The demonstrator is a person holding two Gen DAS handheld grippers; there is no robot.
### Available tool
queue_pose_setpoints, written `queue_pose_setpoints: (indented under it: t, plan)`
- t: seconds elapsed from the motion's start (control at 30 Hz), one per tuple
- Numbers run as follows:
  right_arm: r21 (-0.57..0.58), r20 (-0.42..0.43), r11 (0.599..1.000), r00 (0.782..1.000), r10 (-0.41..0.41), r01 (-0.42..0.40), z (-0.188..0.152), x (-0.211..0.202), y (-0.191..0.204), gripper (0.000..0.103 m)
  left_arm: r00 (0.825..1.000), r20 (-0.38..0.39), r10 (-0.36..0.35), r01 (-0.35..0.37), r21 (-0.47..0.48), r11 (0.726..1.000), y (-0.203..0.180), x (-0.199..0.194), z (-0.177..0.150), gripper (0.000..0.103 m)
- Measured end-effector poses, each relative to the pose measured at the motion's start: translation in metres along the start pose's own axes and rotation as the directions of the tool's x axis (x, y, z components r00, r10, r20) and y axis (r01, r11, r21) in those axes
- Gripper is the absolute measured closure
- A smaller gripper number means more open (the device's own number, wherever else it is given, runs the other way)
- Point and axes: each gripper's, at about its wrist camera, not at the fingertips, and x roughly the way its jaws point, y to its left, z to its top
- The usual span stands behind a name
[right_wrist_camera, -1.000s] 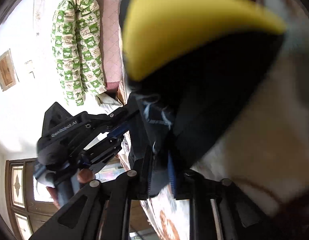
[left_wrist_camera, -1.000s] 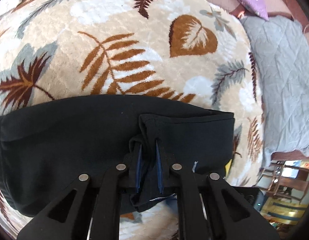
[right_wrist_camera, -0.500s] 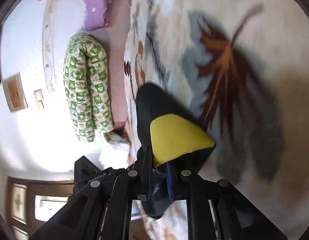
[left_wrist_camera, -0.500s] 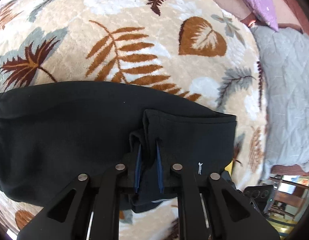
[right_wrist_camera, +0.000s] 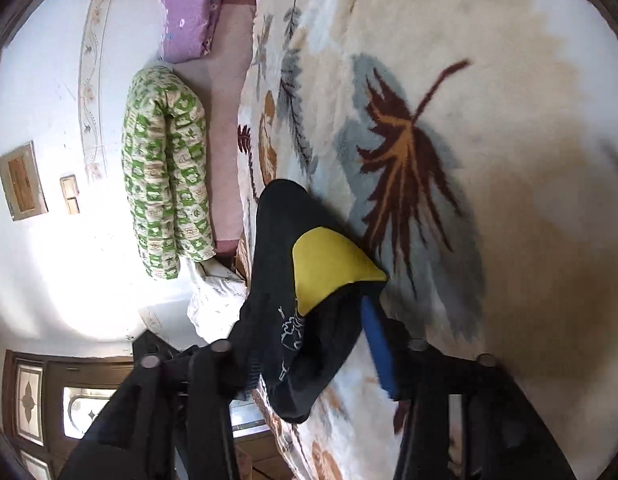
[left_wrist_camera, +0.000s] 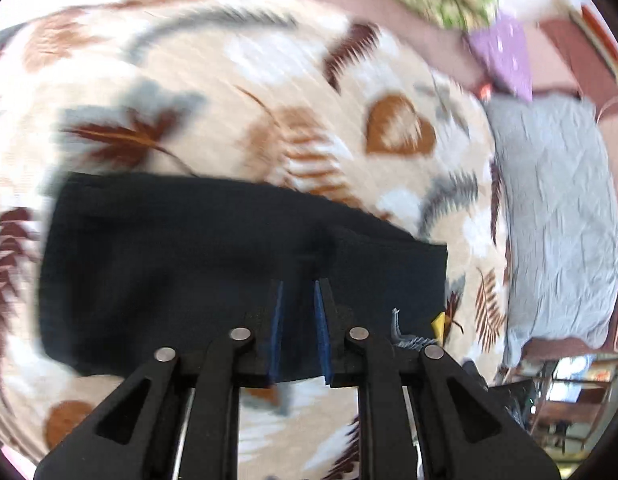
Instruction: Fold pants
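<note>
Black pants [left_wrist_camera: 189, 260] lie folded into a wide band on the leaf-patterned blanket [left_wrist_camera: 269, 80]. My left gripper [left_wrist_camera: 299, 312] hovers over their near edge. Its jaws are opening, the blue pads stand a little apart, and no cloth is pinched between them. In the right wrist view one end of the pants [right_wrist_camera: 277, 220] rests on the blanket [right_wrist_camera: 489, 80] with a yellow lining [right_wrist_camera: 329, 264] turned out. My right gripper [right_wrist_camera: 309, 336] is opening around that end. Its right blue pad [right_wrist_camera: 377, 344] stands clear of the cloth, while the left finger is hidden behind it.
A grey quilt [left_wrist_camera: 557, 220] lies to the right of the blanket. A purple pillow [right_wrist_camera: 189, 12] and a green patterned bolster [right_wrist_camera: 165, 184] lie along the wall. The bed's edge drops off below the pants, with a wooden door [right_wrist_camera: 29, 400] beyond it.
The left gripper has lifted and drawn back, and the fold it pinched now lies flat. The right gripper's jaws have spread and let go of the yellow-lined end, which now rests on the blanket.
</note>
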Motion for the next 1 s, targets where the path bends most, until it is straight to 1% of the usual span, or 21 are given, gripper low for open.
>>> queue_pose_setpoints:
  t: [0.07, 0.13, 0.17, 0.2, 0.3, 0.37, 0.4, 0.43, 0.47, 0.53, 0.57, 0.6, 0.63, 0.7, 0.73, 0.77, 0.8, 0.83, 0.87, 0.9, 1.0]
  plan:
    - [-0.034, 0.003, 0.999, 1.000, 0.008, -0.008, -0.008, -0.014, 0.008, 0.053, 0.999, 0.032, -0.019, 0.020, -0.030, 0.999, 0.025, -0.022, 0.001, 0.086]
    - [-0.096, -0.007, 0.995, 1.000, -0.001, 0.000, -0.019, -0.018, 0.020, 0.053, 0.998, 0.036, -0.048, 0.051, -0.101, 0.994, 0.056, -0.038, 0.000, 0.086]
    - [-0.113, -0.012, 0.994, 1.000, -0.001, 0.000, -0.023, -0.019, 0.023, 0.053, 0.998, 0.038, -0.048, 0.052, -0.111, 0.992, 0.064, -0.043, -0.002, 0.086]
    - [-0.141, -0.023, 0.990, 1.000, -0.002, -0.001, -0.030, -0.018, 0.029, 0.053, 0.998, 0.045, -0.038, 0.043, -0.111, 0.993, 0.076, -0.050, -0.004, 0.086]
    - [-0.242, -0.077, 0.970, 0.996, -0.043, 0.023, -0.053, -0.010, 0.043, 0.053, 0.997, 0.070, 0.041, -0.034, -0.101, 0.994, 0.110, -0.066, -0.009, 0.086]
    - [-0.381, -0.130, 0.923, 0.986, -0.101, 0.044, -0.077, 0.010, 0.063, 0.053, 0.995, 0.072, 0.062, -0.053, -0.117, 0.992, 0.131, -0.070, -0.012, 0.086]
    - [-0.452, -0.158, 0.891, 0.979, -0.132, 0.047, -0.091, 0.023, 0.073, 0.052, 0.996, 0.070, 0.063, -0.054, -0.131, 0.990, 0.143, -0.072, -0.013, 0.086]
    - [-0.535, -0.185, 0.844, 0.969, -0.164, 0.040, -0.110, 0.039, 0.085, 0.049, 0.996, 0.066, 0.059, -0.048, -0.146, 0.988, 0.153, -0.072, -0.014, 0.086]
    - [-0.595, -0.198, 0.803, 0.961, -0.191, 0.037, -0.125, 0.050, 0.092, 0.044, 0.997, 0.064, 0.051, -0.040, -0.162, 0.986, 0.164, -0.073, -0.014, 0.086]
    - [-0.734, -0.203, 0.678, 0.940, -0.274, 0.039, -0.164, 0.082, 0.109, 0.041, 0.998, 0.055, 0.032, -0.022, -0.183, 0.983, 0.182, -0.073, -0.014, 0.086]
    - [-0.790, -0.194, 0.612, 0.931, -0.310, 0.039, -0.183, 0.096, 0.115, 0.041, 0.998, 0.051, 0.021, -0.010, -0.190, 0.982, 0.189, -0.073, -0.014, 0.086]
    - [-0.826, -0.180, 0.562, 0.928, -0.327, 0.038, -0.195, 0.109, 0.122, 0.041, 0.999, 0.047, 0.010, 0.000, -0.196, 0.981, 0.196, -0.072, -0.013, 0.086]
    - [-0.878, -0.153, 0.478, 0.923, -0.353, 0.037, -0.216, 0.124, 0.127, 0.040, 0.999, 0.043, -0.001, 0.010, -0.204, 0.979, 0.203, -0.072, -0.012, 0.086]
    - [-0.933, -0.116, 0.359, 0.911, -0.396, 0.037, -0.245, 0.147, 0.131, 0.038, 0.999, 0.038, -0.025, 0.033, -0.208, 0.978, 0.211, -0.071, -0.010, 0.086]
    - [-0.951, -0.099, 0.308, 0.905, -0.413, 0.037, -0.258, 0.157, 0.130, 0.038, 0.999, 0.034, -0.035, 0.041, -0.204, 0.978, 0.215, -0.069, -0.008, 0.086]
    - [-0.969, -0.058, 0.241, 0.901, -0.429, 0.052, -0.274, 0.169, 0.128, 0.038, 0.999, 0.028, -0.043, 0.048, -0.200, 0.979, 0.218, -0.068, -0.007, 0.086]
    - [-0.976, -0.036, 0.207, 0.899, -0.436, 0.062, -0.280, 0.176, 0.127, 0.038, 0.998, 0.023, -0.053, 0.057, -0.198, 0.979, 0.221, -0.067, -0.005, 0.086]
    - [-0.985, 0.000, 0.154, 0.896, -0.444, 0.076, -0.290, 0.187, 0.125, 0.038, 0.998, 0.020, -0.067, 0.069, -0.195, 0.978, 0.223, -0.064, -0.003, 0.086]
    - [-0.988, 0.036, 0.118, 0.893, -0.448, 0.100, -0.293, 0.192, 0.122, 0.038, 0.997, 0.017, -0.078, 0.080, -0.192, 0.978, 0.224, -0.063, -0.001, 0.086]
    - [-0.990, 0.057, 0.091, 0.889, -0.453, 0.110, -0.296, 0.198, 0.119, 0.037, 0.996, 0.016, -0.088, 0.090, -0.189, 0.978, 0.225, -0.061, 0.001, 0.086]
    - [-0.987, 0.112, 0.050, 0.873, -0.474, 0.154, -0.298, 0.220, 0.113, 0.035, 0.991, 0.012, -0.131, 0.131, -0.188, 0.973, 0.224, -0.055, 0.010, 0.086]
